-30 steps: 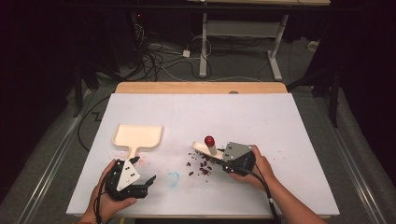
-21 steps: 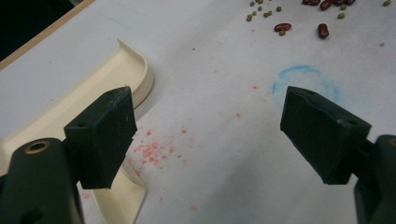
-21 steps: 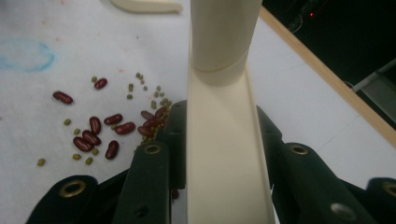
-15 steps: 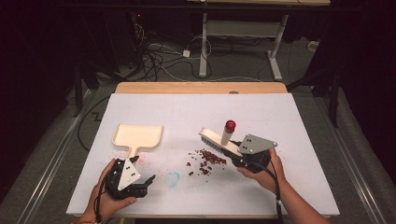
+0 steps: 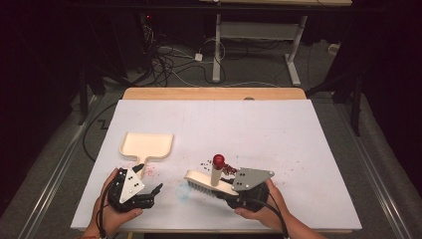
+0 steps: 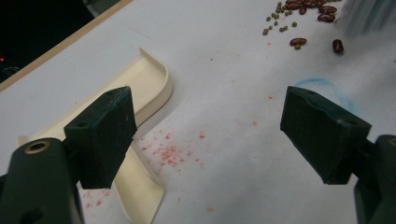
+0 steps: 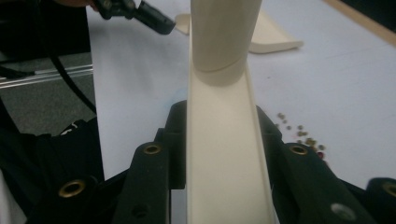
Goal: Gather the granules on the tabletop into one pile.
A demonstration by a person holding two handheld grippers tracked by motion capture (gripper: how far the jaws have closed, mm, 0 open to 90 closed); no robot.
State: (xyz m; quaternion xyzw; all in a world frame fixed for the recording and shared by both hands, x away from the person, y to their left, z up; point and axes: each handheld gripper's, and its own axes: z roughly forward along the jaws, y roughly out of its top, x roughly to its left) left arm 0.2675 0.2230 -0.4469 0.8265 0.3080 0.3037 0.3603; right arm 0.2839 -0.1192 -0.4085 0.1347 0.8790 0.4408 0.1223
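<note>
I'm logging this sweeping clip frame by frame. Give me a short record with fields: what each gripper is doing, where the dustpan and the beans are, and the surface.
right gripper: shut on the cream brush, jaws clamped on both sides of its body
brush: bristles down on the table, red-capped handle up
left gripper: open, nothing between the jaws
dustpan: cream, flat on the table, handle by the left gripper
beans: red and small green ones scattered beside the brush
table: white, with pink specks and a blue smear

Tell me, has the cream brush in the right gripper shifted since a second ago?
Yes: the cream brush has slid left, toward the blue smudge.
</note>
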